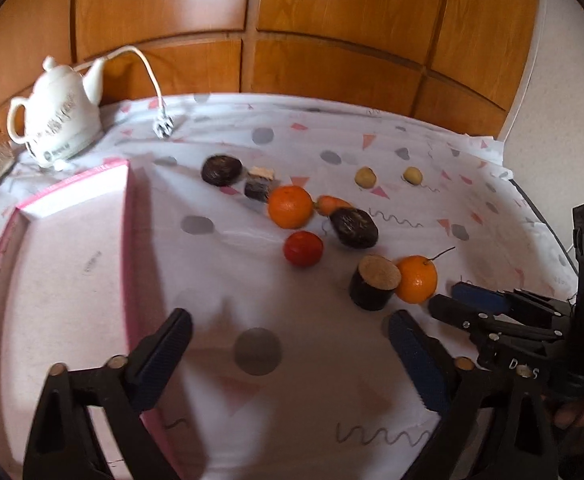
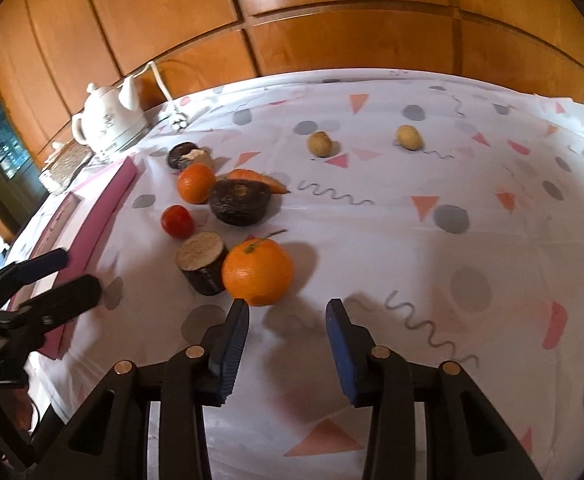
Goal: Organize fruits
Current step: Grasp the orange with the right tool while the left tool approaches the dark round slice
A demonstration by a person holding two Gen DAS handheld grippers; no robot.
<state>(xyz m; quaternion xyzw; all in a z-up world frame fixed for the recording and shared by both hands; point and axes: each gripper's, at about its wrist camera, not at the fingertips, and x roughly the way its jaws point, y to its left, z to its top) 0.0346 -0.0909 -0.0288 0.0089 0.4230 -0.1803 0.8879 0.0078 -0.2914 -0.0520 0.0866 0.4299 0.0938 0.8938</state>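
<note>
Your right gripper (image 2: pixel 288 314), jaws apart and empty, sits just short of the near orange (image 2: pixel 257 272), which lies slightly left of its centreline, touching the dark cylinder (image 2: pixel 202 262); your left gripper (image 1: pixel 290 330), also spread, hovers farther off beside the pink tray (image 1: pixel 130 240).

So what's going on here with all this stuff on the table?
A person holds two handheld grippers over a table spread with produce. The right gripper is open, just short of the stemmed orange, which touches a dark cut cylinder piece. The left gripper is open and holds nothing, beside the pink tray, which has no fruit in it yet. A tomato and a second orange lie farther back.
</note>
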